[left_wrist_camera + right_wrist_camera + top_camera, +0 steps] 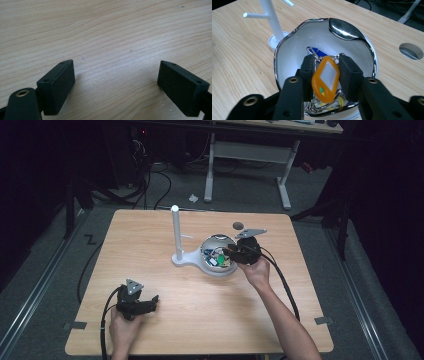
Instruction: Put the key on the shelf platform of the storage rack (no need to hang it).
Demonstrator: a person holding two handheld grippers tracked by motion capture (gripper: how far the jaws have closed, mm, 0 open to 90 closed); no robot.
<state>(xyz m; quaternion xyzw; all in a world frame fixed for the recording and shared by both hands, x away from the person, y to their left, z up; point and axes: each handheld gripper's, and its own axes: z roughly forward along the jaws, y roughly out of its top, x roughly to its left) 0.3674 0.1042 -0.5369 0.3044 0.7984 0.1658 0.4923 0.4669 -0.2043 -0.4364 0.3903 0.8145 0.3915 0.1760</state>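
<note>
A white bowl with a chrome rim stands at the table's middle and holds several coloured key tags. My right gripper reaches over the bowl and is shut on an orange key tag with a clear window, its ring hanging below. A blue tag lies behind it in the bowl. A white peg stand rises just left of the bowl. My left gripper rests near the table's front left, open, with bare wood between its pads.
The wooden table has a round cable hole behind the bowl. A white-legged desk and cables stand on the floor beyond the far edge.
</note>
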